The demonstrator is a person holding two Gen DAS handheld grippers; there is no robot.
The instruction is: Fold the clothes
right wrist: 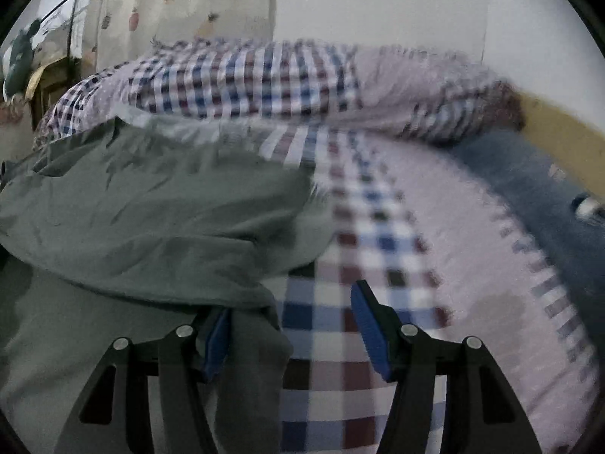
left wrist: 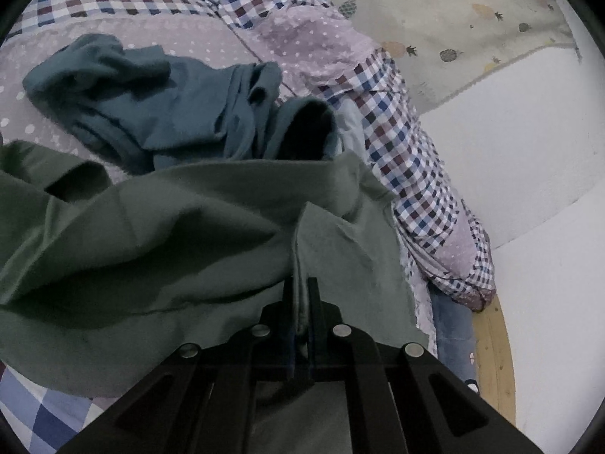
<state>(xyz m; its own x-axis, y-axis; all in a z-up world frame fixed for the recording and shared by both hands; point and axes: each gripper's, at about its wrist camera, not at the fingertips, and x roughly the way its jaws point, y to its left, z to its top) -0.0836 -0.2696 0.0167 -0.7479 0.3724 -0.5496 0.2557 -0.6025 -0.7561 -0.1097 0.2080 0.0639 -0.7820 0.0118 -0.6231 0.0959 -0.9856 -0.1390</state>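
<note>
The left gripper (left wrist: pixel 301 302) points forward over the bed (left wrist: pixel 234 41). Its two black fingers (left wrist: pixel 314 302) are squeezed tight on a fold of the green cloth (left wrist: pixel 170 234). The fold stands up thin between them. The rest of the green cloth spreads out wide to the left and lies in soft bumps on the bed.

Past the green cloth sits a teal cloth (left wrist: pixel 151 106), all crumpled in a pile. The two cloths touch where the green edge lies over the near side of the teal one.

The right gripper (right wrist: pixel 291 325) is held low over the bed, and its fingers are spread wide apart. The blue pads (right wrist: pixel 368 325) show on the inside of each finger. A bit of the green cloth (right wrist: pixel 151 204) hangs down between the fingers, right by the left pad, but nothing pinches it. This view is blurry.

The bed has a checked cover (right wrist: pixel 363 249) in blue, red and white. A rolled quilt (left wrist: pixel 412 143) lies along the far edge by the white wall (left wrist: pixel 522 159). A curtain (left wrist: pixel 453 11) with fruit on it hangs behind.
</note>
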